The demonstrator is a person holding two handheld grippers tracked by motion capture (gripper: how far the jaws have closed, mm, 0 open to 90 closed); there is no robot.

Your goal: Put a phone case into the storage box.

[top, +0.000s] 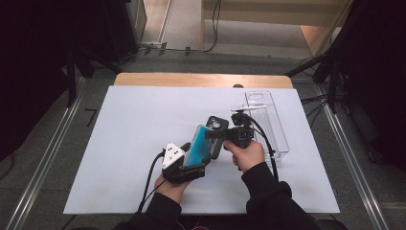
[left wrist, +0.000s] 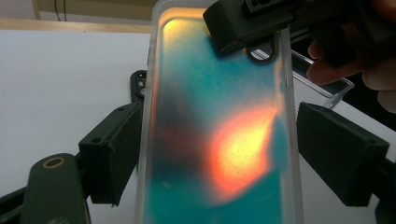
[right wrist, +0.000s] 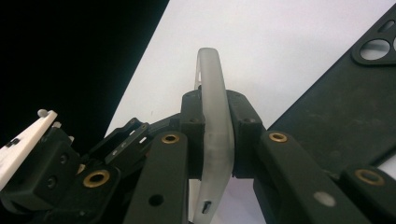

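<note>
The table carries a white sheet that covers almost its whole top; a strip of bare wood shows at the far edge. A clear plastic tray lies on the sheet at the right, long axis running away from the person.

Both forearms, in dark sleeves, enter from the near edge and converge near the sheet's centre. The left hand holds the left gripper pointing forward and slightly right, with its grey three-cornered plate facing up. The right hand holds the right gripper pointing left, across the far end of the case.

The phone case is held above the sheet between the two grippers, its long axis running away from the person. It is translucent with frosted clear edges; the back panel shows teal with an orange-yellow glow, and a camera cut-out sits at the far end.

Left gripper: jaws stand at either side of the case; contact with its edges cannot be confirmed. Right gripper: jaws are clamped on the frosted rim of the case.

A black phone case lies flat on the sheet just beyond the held case.
</note>
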